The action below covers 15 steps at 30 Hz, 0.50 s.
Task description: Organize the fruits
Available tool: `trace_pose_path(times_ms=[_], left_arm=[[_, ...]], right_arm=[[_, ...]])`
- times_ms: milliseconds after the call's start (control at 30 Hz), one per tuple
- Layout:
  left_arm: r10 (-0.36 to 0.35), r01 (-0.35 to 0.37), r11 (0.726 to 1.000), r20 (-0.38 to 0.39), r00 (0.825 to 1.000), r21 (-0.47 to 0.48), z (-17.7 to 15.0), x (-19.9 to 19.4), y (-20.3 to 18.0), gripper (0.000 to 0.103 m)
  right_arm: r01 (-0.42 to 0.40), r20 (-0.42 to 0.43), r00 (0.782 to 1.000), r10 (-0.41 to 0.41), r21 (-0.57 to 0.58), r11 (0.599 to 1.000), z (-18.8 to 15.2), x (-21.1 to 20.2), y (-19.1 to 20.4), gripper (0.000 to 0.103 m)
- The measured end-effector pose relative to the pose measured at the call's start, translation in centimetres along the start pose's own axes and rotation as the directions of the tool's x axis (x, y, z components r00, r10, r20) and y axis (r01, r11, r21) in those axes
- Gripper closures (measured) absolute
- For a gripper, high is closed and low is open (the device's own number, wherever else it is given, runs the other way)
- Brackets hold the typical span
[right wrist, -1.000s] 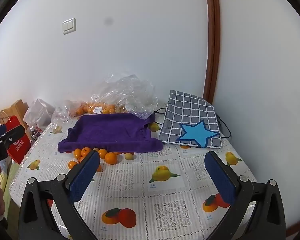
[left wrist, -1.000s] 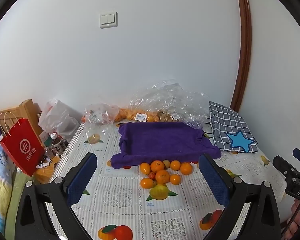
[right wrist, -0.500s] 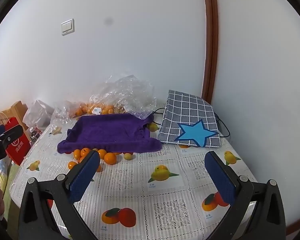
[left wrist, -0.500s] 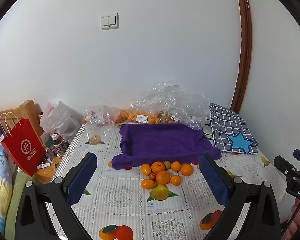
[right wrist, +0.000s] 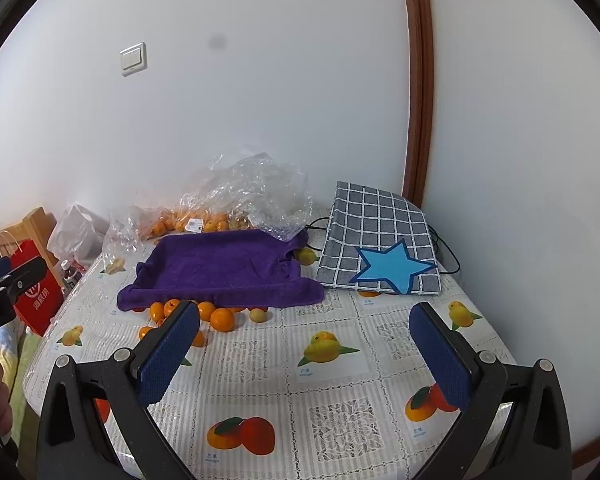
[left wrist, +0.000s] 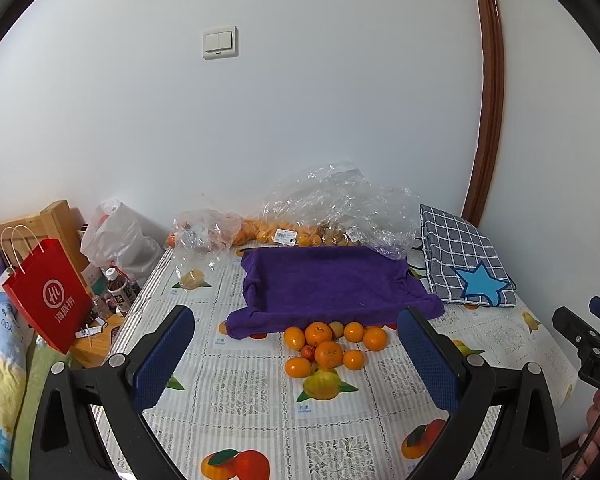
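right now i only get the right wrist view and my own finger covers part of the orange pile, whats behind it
Observer: The left wrist view shows the whole pile of oranges on the table in front of the purple towel. One small red fruit sits among them.
Operator: ok and is the left gripper holding anything, i just see its edge
Observer: No. The left gripper is open, with nothing between its fingers, and it points at that pile.
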<state>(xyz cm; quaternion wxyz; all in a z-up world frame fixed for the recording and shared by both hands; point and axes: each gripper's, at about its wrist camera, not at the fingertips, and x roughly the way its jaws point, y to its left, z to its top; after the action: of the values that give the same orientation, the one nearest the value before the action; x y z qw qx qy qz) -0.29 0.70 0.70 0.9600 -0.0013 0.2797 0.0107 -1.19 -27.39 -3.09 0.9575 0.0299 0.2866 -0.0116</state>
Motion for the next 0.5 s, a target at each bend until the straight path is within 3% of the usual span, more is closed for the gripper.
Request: trace_pose_path(times_ms=[500], left_arm=[[0.002, -0.002, 1.0, 0.005, 1.0, -0.005, -0.3, -0.12, -0.3, 0.0]], right_arm=[[-0.006, 0.009, 1.0, 0.006, -0.01, 1.0, 0.1, -0.72, 0.41, 0.0]])
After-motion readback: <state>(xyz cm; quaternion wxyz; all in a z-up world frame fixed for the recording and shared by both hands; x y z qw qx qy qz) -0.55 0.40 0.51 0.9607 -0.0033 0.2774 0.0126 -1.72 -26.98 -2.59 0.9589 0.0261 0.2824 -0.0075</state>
